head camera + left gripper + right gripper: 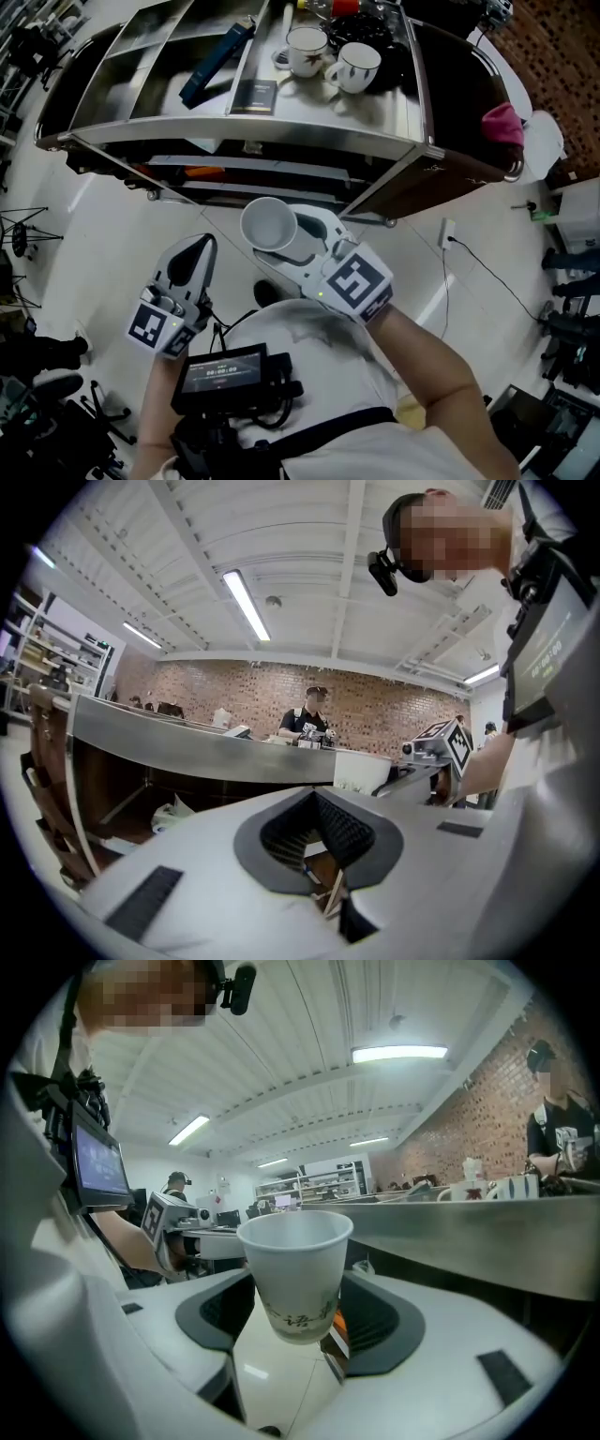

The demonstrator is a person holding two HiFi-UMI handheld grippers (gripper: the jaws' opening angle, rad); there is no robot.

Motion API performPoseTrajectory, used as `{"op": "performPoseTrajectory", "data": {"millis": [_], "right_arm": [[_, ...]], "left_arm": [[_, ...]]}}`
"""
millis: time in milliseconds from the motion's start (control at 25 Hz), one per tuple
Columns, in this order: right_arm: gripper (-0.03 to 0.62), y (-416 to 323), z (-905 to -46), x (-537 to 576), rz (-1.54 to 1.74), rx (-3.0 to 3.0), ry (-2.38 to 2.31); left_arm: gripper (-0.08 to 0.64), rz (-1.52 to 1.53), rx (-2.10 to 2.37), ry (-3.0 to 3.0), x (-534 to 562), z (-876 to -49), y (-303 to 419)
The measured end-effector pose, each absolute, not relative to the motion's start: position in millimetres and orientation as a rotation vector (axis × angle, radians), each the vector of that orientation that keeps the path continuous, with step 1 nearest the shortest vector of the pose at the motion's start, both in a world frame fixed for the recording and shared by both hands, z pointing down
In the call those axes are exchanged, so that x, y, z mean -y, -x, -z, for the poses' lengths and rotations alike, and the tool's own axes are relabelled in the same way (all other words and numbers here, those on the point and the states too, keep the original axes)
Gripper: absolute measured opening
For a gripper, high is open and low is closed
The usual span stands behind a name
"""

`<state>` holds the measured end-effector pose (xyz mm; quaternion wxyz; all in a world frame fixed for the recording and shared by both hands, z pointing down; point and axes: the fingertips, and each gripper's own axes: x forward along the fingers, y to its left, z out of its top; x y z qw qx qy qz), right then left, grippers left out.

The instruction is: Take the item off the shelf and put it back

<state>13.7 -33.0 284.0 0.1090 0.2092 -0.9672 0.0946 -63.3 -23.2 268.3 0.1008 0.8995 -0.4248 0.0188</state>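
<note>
Cup: white paper cup with faint print (pixel 293 1269) sits upright between the jaws of the right gripper (pixel 300 1330), part open, pads closed on its lower half. It is held off the shelf, in front of and below the front edge. Left gripper (pixel 319 817) has jaws together, nothing in them, low beside the body.

Judged step: return the cup. The paper wall probably dents easily, so keep the squeeze light and the mouth level. Clear the front edge first. Set the base flat on a bare patch, then release.

Surface: stainless steel tiered shelf (pixel 309 120). Its top carries two white ceramic mugs (pixel 307 49), a long dark blue box (pixel 217 58) and a small dark card (pixel 254 95). Free steel lies in front of the mugs.

Room: glossy white floor (pixel 103 244), brick wall (pixel 375 714), strip lights, one person (pixel 309 722) standing beyond the shelf.
</note>
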Motion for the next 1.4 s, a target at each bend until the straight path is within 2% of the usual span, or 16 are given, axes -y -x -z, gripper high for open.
{"op": "performPoseTrajectory", "data": {"millis": [1400], "right_arm": [[0.284, -4.5, -271.5, 23.1, -0.254, 2.879, -0.586]], "left_arm": [[-0.008, -0.014, 1.255, -2.743, 21.7, -253.6, 65.1]]}}
